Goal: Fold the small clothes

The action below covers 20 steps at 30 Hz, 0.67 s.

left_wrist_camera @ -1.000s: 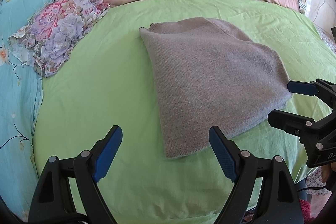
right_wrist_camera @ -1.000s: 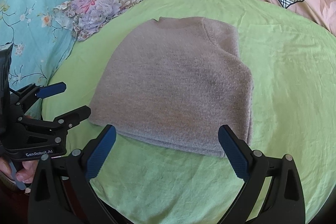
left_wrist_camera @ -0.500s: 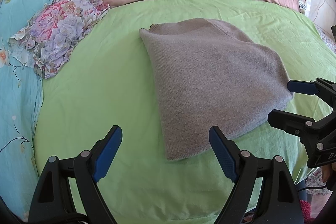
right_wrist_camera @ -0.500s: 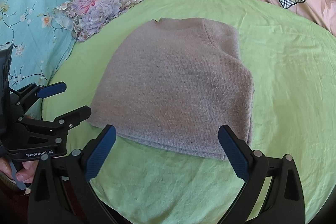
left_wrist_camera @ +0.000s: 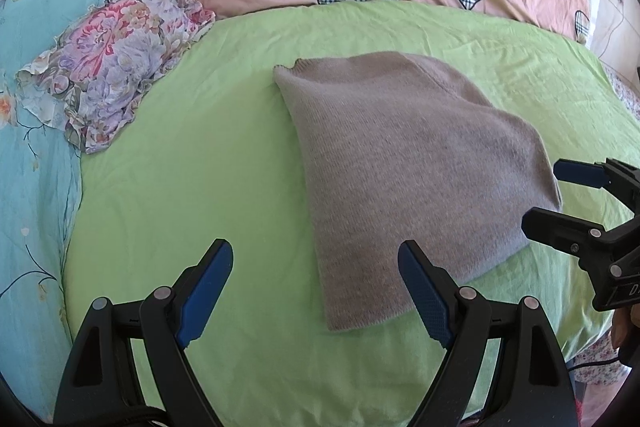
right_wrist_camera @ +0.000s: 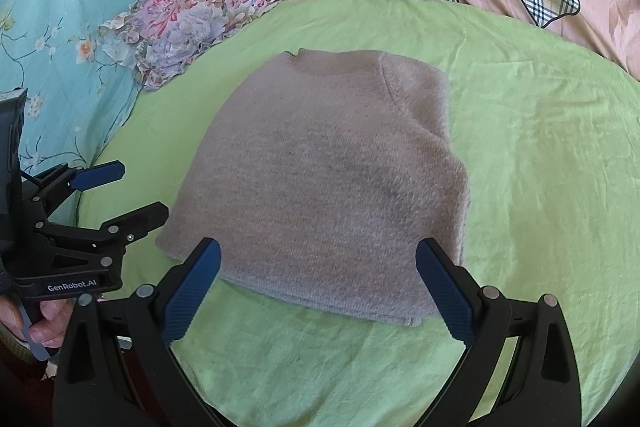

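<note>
Grey knit sweater (right_wrist_camera: 328,179) lies folded on the green bed sheet (right_wrist_camera: 540,147); soft, light, limp, best pinched at its near hem; left tongs (left_wrist_camera: 316,287) and right tongs (right_wrist_camera: 318,287) wide open, empty.

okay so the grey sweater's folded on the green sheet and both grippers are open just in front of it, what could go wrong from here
1. The grey sweater lies in stacked layers at its near edge; the right gripper might pinch only the top layer and undo the fold.
2. The green sheet is loose and wrinkled, so low jaws could catch it too.
3. The left gripper sits off the sweater's near corner; an uneven lift may skew it.
</note>
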### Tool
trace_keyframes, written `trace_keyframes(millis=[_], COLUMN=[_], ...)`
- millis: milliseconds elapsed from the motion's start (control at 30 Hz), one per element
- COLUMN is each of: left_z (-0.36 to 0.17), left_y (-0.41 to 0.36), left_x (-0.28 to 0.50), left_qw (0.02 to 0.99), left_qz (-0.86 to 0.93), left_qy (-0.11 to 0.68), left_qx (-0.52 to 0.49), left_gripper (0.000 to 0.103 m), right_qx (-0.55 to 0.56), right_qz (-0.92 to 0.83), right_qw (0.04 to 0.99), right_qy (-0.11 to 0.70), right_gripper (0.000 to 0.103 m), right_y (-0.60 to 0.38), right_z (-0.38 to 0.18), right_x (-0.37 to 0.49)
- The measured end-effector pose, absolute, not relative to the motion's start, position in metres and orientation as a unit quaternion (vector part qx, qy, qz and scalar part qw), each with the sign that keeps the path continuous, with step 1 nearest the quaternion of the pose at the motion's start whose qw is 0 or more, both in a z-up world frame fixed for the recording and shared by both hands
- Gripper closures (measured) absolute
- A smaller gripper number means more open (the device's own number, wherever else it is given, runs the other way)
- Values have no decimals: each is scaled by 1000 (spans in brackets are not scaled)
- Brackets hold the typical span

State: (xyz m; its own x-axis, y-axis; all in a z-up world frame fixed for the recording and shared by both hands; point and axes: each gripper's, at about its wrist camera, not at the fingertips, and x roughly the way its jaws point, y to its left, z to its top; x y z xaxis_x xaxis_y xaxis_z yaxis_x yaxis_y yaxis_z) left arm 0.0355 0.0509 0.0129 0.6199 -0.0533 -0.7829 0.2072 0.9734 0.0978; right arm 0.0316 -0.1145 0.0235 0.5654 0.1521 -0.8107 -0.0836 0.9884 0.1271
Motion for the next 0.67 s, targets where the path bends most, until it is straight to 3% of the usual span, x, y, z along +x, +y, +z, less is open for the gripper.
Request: trace_keyframes(millis=[667], left_z=[8], left_y=[46], left_x=[55], left_qw=[894], left_qz=[-52], left_qy=[437], left_qx=[79], left_gripper=[18], right_qx=[47], right_qz=[79], right_qw=[888], right_qy=[451], right_gripper=[4], right_y=[-124], right_z=[26], right_x=[49])
